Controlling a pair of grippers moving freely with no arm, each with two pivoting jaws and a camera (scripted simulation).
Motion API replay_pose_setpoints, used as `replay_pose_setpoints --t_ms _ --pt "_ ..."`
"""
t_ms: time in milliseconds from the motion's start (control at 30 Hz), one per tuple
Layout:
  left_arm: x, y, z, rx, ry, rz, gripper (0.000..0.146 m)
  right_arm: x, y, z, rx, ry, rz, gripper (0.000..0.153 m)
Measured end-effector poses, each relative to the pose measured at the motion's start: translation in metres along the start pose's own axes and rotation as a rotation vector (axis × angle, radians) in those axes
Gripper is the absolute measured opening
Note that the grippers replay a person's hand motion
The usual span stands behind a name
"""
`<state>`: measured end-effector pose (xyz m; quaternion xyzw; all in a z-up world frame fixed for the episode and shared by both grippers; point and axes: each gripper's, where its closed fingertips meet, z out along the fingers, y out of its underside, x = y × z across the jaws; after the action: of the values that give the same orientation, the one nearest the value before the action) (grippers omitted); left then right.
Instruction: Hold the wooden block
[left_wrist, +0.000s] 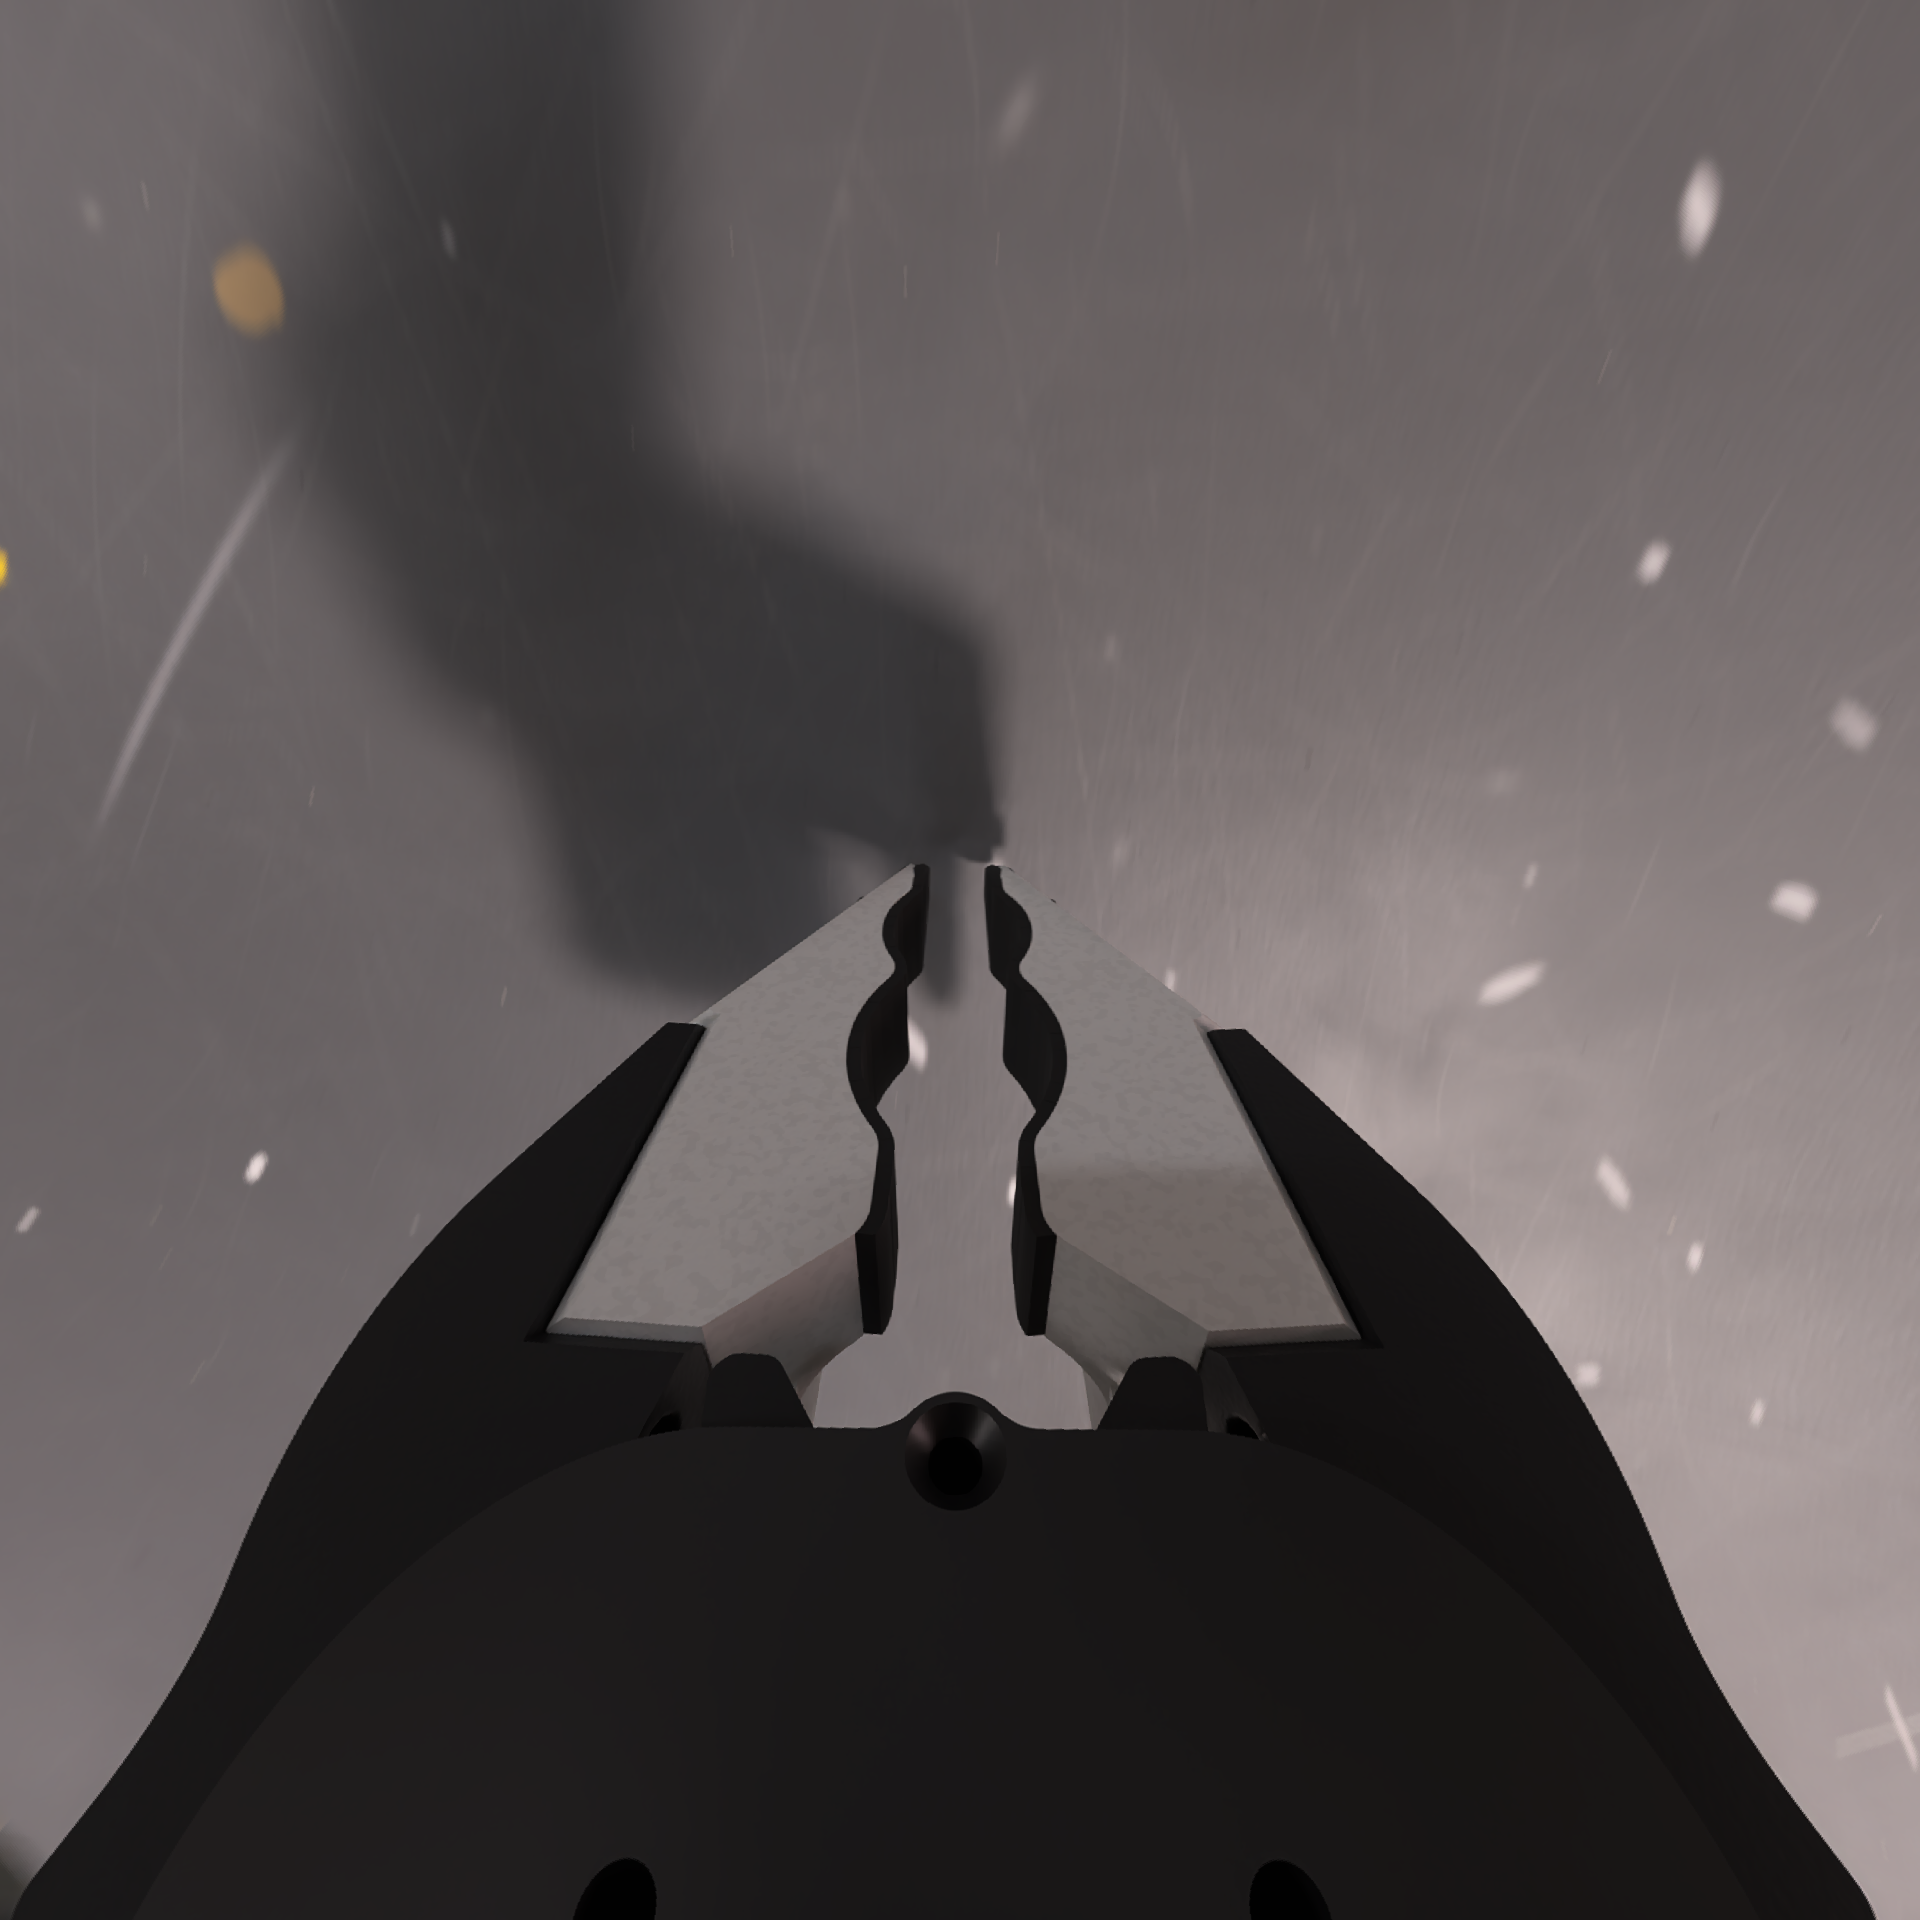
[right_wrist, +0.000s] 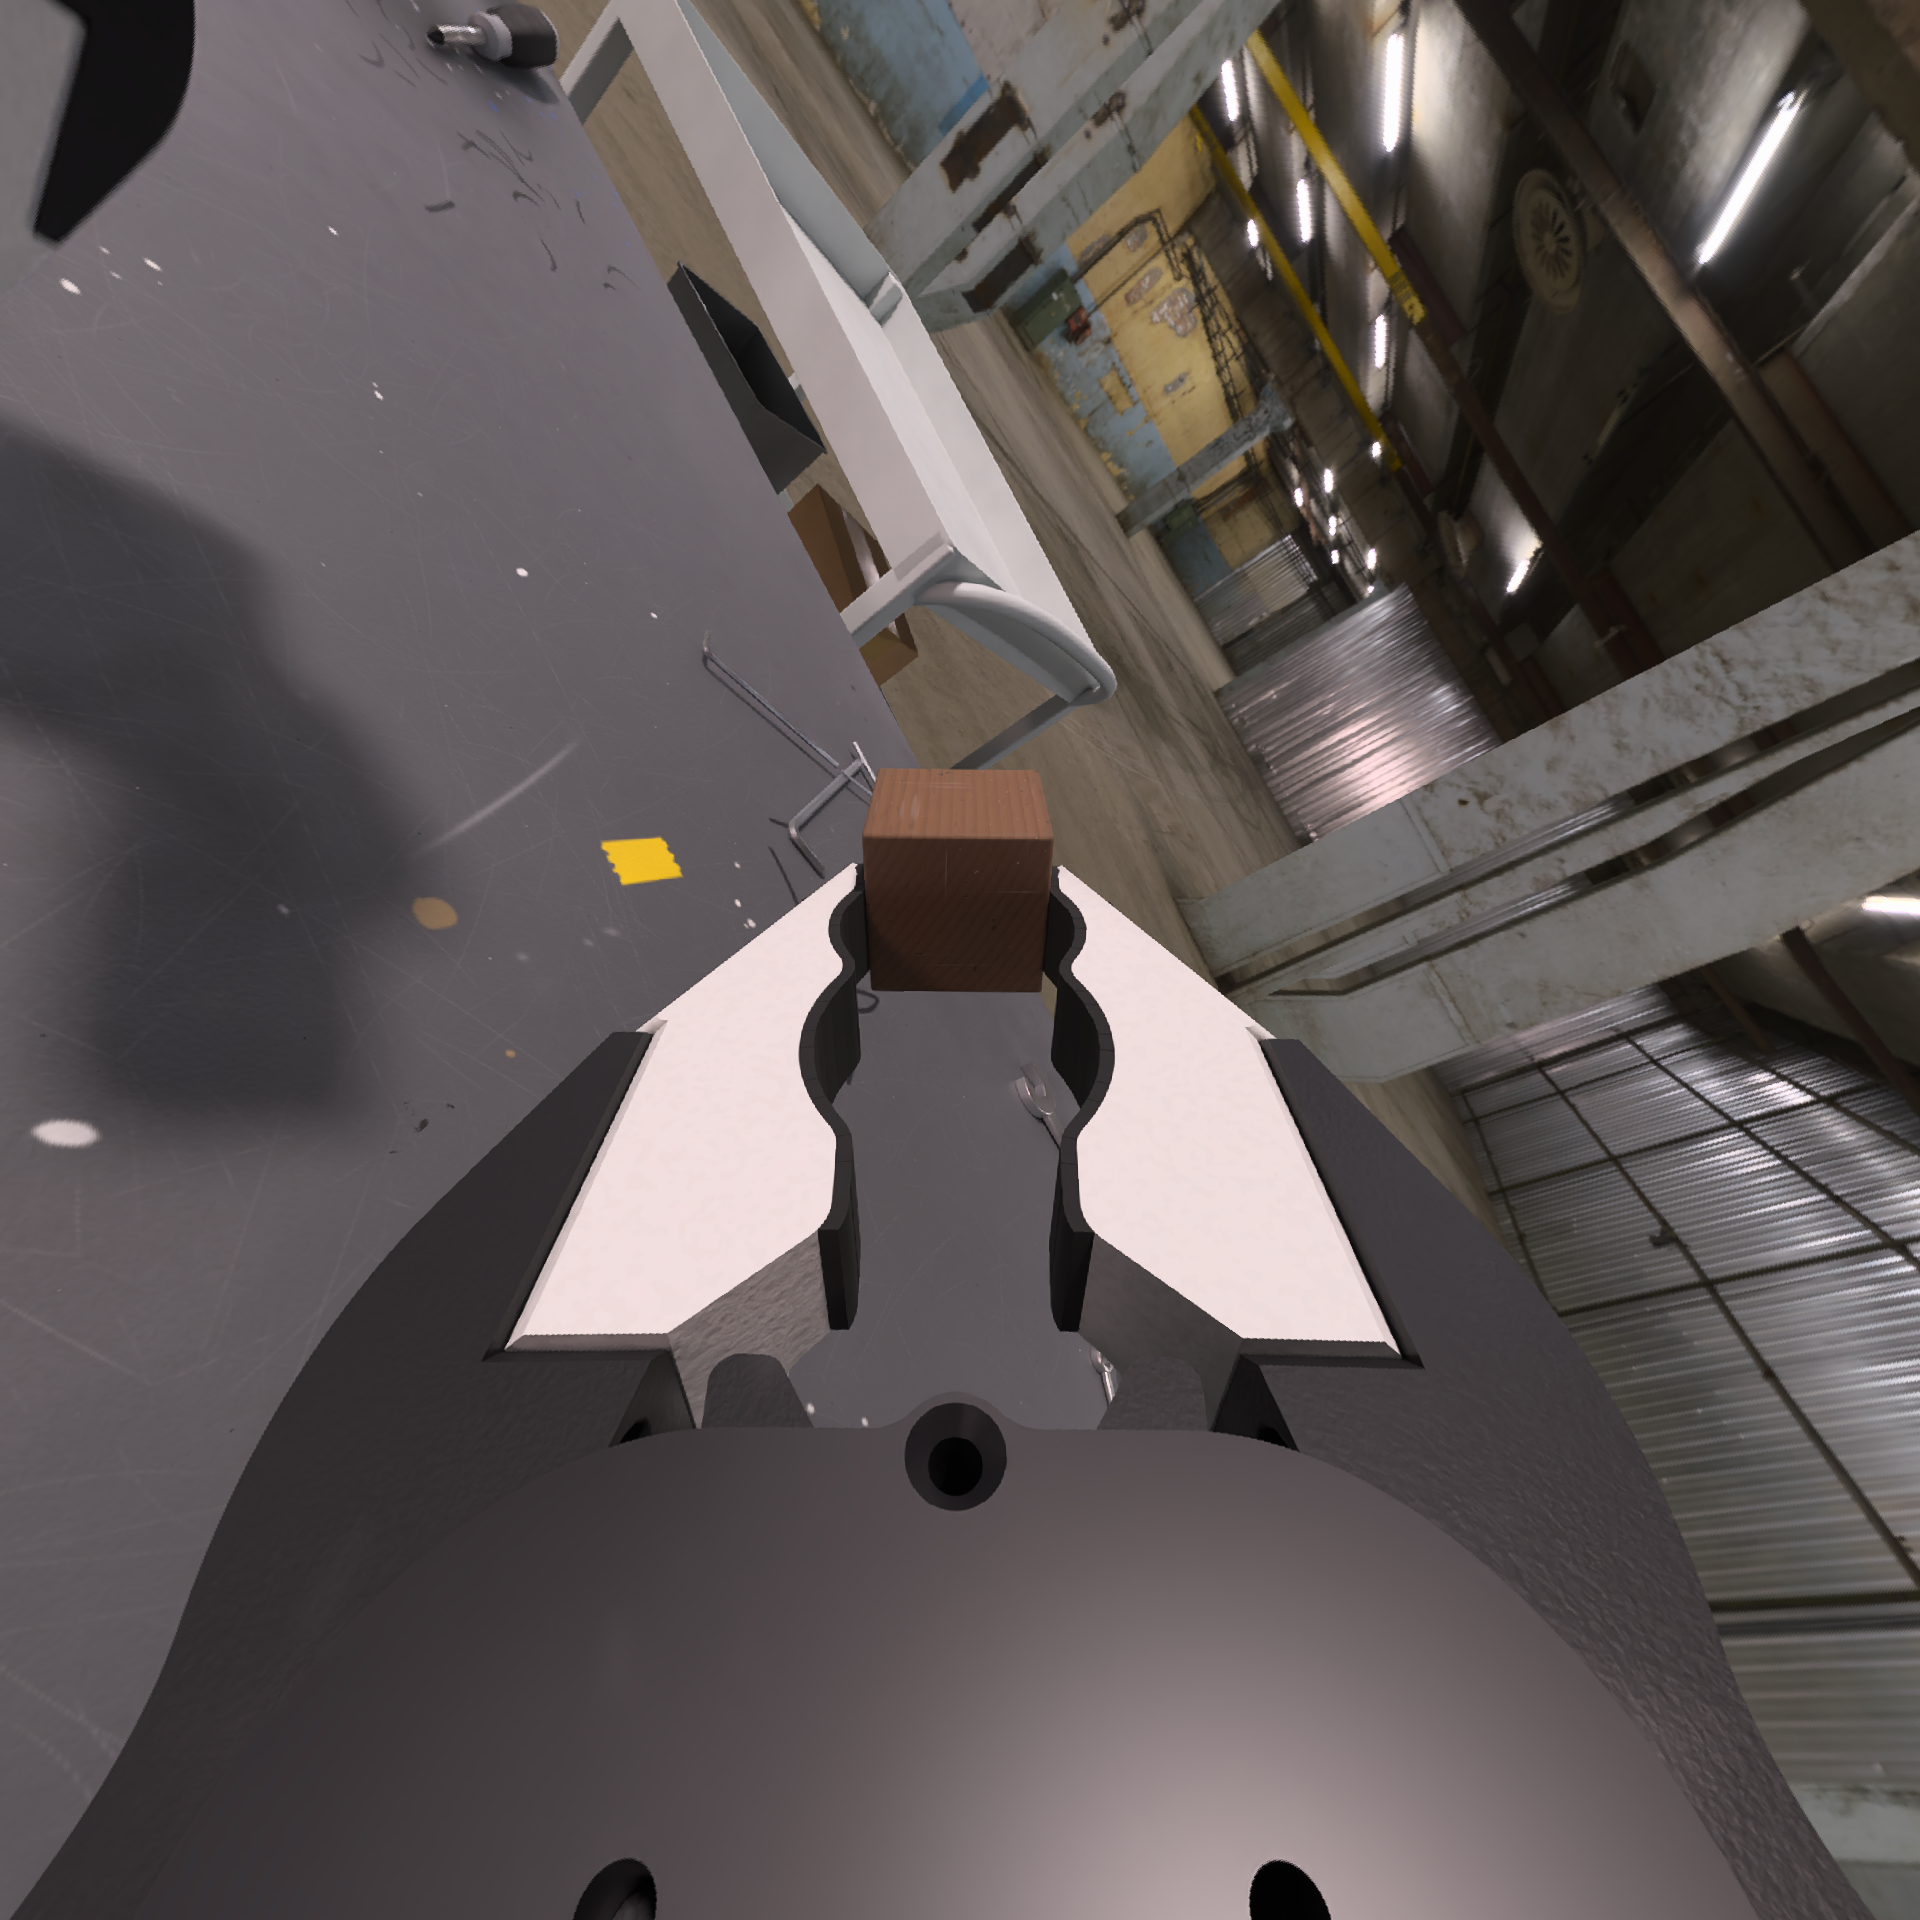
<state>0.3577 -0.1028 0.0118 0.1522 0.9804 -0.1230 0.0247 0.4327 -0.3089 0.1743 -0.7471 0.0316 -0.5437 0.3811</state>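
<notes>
right hand-held gripper (right_wrist: 956, 914): clamped on wooden block (right_wrist: 954, 896), above the counter (right_wrist: 312, 623)
left hand-held gripper (left_wrist: 954, 871): nearly closed, holding nothing
writing: none readable

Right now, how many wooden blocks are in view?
1. The brown wooden cube block sits clamped between the jaws of the right gripper, above the dark grey table. The left wrist view shows none; others may be hidden.

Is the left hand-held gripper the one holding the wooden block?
No, the left hand-held gripper has nothing between its fingers; the wooden block sits in the right hand-held gripper.
</notes>
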Motion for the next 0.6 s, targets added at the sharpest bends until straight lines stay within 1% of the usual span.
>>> replay_pose_setpoints --t_ms 33,67,100,167,200,233,300,400,500,533,600 --pt "-0.002 0.012 -0.006 -0.044 -0.030 0.007 0.014 0.000 0.000 0.000 0.000 0.000 -0.002 0.032" --pt "-0.003 0.016 -0.011 -0.037 -0.051 -0.029 0.019 0.000 -0.001 0.000 0.000 0.000 -0.005 0.032" --pt "-0.002 0.013 -0.016 0.021 -0.038 -0.080 0.022 -0.001 -0.002 0.000 0.002 0.001 -0.008 0.032" --pt "0.005 -0.005 -0.024 0.195 0.008 -0.150 0.029 -0.002 -0.005 0.000 0.008 0.000 -0.010 0.032" --pt "0.011 -0.014 -0.026 0.265 0.035 -0.155 0.033 -0.002 -0.006 0.000 0.010 -0.001 -0.010 0.032" --pt "0.019 -0.021 -0.025 0.301 0.061 -0.138 0.037 -0.003 -0.006 0.000 0.011 -0.001 -0.010 0.032" --pt "0.034 -0.022 -0.015 0.258 0.071 -0.056 0.042 -0.003 -0.006 0.000 0.010 -0.002 -0.009 0.032" --pt "0.051 -0.018 -0.008 0.186 0.099 0.057 0.045 -0.005 -0.005 0.002 0.009 -0.010 -0.001 0.032" --pt "0.050 -0.016 -0.022 0.202 0.108 0.097 0.045 -0.005 -0.004 0.002 0.009 -0.012 0.001 0.032" --pt "0.047 -0.012 -0.027 0.184 0.102 0.103 0.044 -0.006 -0.004 0.002 0.011 -0.015 0.003 0.032" --pt "0.045 0.000 -0.033 0.093 0.102 0.144 0.044 -0.008 -0.004 0.003 0.012 -0.024 0.007 0.032"
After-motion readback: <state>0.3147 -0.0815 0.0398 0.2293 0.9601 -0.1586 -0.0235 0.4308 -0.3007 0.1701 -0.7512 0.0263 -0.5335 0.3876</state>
